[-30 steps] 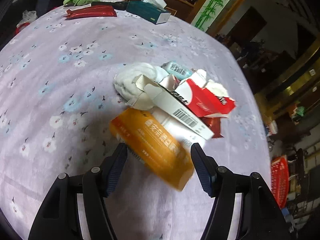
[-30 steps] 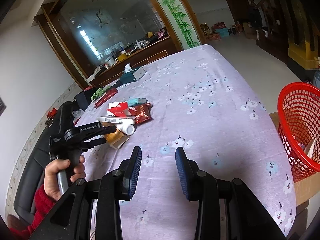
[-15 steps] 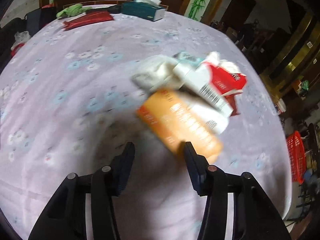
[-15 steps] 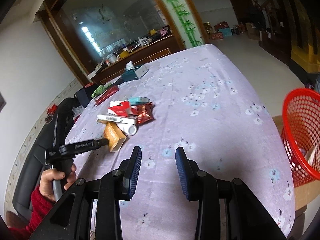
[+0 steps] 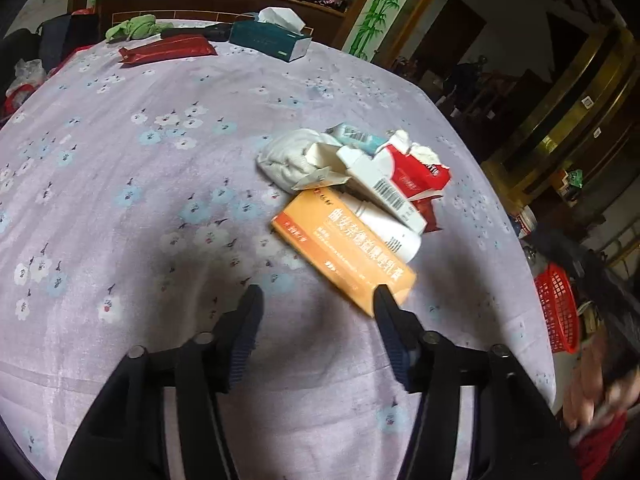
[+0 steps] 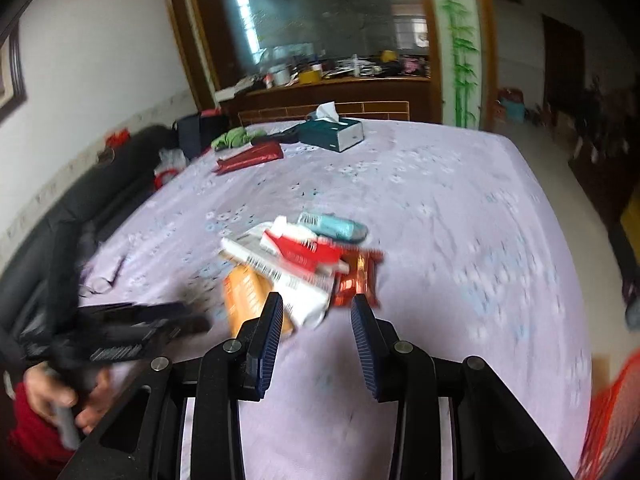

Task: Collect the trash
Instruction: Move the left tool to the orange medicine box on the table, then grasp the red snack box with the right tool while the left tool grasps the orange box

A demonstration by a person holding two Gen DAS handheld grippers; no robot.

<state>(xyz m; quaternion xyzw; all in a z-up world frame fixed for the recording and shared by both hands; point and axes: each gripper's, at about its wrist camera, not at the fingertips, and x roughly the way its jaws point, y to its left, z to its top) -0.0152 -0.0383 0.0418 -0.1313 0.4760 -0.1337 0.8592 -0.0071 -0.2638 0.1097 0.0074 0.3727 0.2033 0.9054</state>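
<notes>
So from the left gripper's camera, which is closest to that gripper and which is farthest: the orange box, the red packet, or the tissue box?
Seen from the left gripper:
1. The orange box is nearest, its corner right at the right-side fingertip.
2. The red packet comes next, in the pile of trash behind the orange box.
3. The tissue box is farthest, at the table's far edge.

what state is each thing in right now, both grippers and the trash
left gripper: open, empty
right gripper: open, empty
orange box: lying flat, closed, ungrasped
white barcode box: flap open, on the pile
red pack: torn open
tissue box: tissue sticking out
</notes>
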